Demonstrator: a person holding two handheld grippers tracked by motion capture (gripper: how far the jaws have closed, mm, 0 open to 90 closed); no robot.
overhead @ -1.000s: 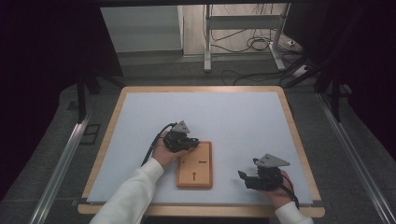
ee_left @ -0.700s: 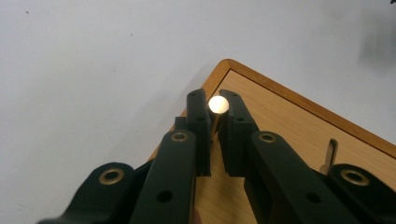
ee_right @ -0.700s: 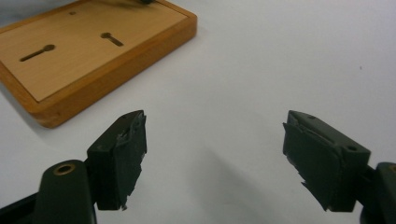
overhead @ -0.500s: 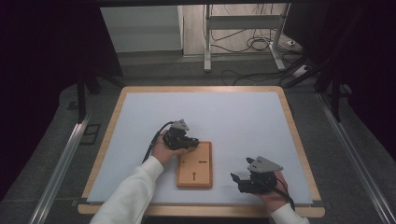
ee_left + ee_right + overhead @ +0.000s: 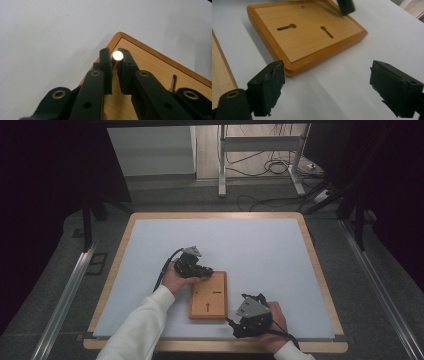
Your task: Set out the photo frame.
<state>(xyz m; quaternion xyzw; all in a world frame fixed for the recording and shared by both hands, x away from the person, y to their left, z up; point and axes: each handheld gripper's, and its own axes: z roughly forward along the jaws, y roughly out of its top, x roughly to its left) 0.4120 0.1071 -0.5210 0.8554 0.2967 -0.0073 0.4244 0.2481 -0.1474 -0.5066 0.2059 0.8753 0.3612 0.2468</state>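
A wooden board (image 5: 207, 296) with two keyhole slots (image 5: 287, 27) lies on the white table top (image 5: 240, 240). At the board's far left corner my left gripper (image 5: 206, 271) is shut on a brass pin (image 5: 117, 55) with a round head, which stands upright between its jaws (image 5: 114, 60). My right gripper (image 5: 246, 301) hovers by the board's near right corner. In the right gripper view its jaws (image 5: 325, 85) stand wide apart; they have just been opening, with only bare white surface between them. The board (image 5: 312, 37) lies ahead of them.
A light wooden rim (image 5: 320, 270) frames the white top. Beyond the table are a metal stand (image 5: 260, 160) and loose cables (image 5: 272, 167) on the floor. A small slot or peg (image 5: 173, 82) shows on the board near the left jaws.
My right gripper has moved left and toward the person, from the right side of the table to the board's near right corner, and its jaws look wider. The left gripper has stayed put.
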